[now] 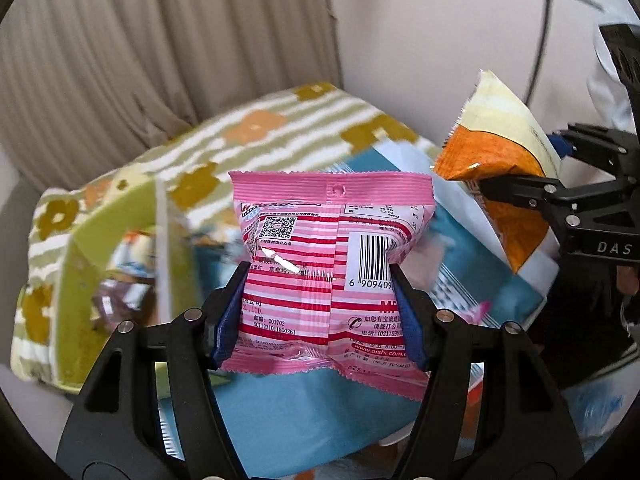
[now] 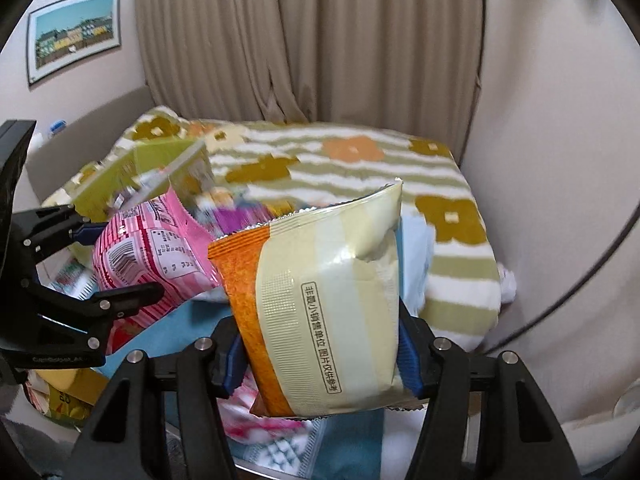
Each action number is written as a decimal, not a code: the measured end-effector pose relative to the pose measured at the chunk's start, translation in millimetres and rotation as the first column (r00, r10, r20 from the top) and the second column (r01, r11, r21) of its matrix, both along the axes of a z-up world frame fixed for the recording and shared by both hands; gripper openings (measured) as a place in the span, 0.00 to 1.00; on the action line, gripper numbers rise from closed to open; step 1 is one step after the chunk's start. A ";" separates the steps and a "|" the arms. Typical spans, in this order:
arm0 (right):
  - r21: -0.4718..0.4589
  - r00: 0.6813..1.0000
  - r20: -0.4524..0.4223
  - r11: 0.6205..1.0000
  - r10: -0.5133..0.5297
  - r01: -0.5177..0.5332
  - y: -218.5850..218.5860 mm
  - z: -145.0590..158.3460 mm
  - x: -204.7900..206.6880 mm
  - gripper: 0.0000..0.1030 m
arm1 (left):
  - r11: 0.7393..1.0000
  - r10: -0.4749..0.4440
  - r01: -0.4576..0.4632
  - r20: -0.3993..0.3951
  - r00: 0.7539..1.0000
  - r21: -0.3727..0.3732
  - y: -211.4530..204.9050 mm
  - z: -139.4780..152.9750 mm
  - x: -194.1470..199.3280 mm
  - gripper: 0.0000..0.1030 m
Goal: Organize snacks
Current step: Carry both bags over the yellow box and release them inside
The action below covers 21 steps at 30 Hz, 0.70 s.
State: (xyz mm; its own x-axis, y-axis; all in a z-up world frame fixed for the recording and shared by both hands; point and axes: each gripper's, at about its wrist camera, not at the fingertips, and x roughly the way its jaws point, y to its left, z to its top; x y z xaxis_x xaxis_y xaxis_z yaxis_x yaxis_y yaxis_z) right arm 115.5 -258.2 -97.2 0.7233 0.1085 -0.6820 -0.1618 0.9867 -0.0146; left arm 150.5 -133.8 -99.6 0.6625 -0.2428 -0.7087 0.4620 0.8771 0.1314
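Left gripper [image 1: 320, 304]: clenched on the pink-striped crinkly foil snack packet [image 1: 328, 268], held upright between the jaws.
Right gripper [image 2: 320, 352]: grasping the puffy orange-and-cream foil snack bag [image 2: 320, 300].
Progress: both lifted, neither stowed; more packets lie below the jaws.
Destination: probably the lime-green box [image 1: 80, 256] left of the jaws (blurred).
Backdrop: fuzzy flower-patterned blanket [image 2: 360, 168].

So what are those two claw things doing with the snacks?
A person is sorting snacks with a hand-held gripper in each hand. The left hand-held gripper is squeezing a pink striped snack bag, and the right hand-held gripper is squeezing an orange and cream snack bag. Both bags are lifted above a blue cloth, near a green box with more snacks inside.
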 end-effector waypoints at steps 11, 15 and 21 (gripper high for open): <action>0.107 0.987 0.082 0.983 0.139 -0.147 119.2 56.8 61.6 0.55 | 0.972 0.233 -0.232 0.041 0.972 -0.020 139.7 42.9 49.2 0.60; 0.166 0.981 0.068 0.968 0.180 -0.189 168.4 53.3 93.3 0.55 | 0.950 0.311 -0.311 0.012 0.950 -0.024 193.3 38.2 74.0 0.60; 0.254 0.981 -0.021 0.950 0.192 -0.181 234.4 29.2 139.8 0.55 | 0.921 0.388 -0.389 -0.058 0.920 -0.018 261.3 15.3 106.6 0.60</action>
State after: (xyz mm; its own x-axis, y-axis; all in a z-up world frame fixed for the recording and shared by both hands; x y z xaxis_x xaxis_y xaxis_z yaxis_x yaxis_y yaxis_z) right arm 255.3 -23.9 -68.1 0.6432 0.4098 -0.6469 -0.3383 0.9099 0.2400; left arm 257.1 127.5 -84.3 0.6710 0.0056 -0.7415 0.0895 0.9921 0.0884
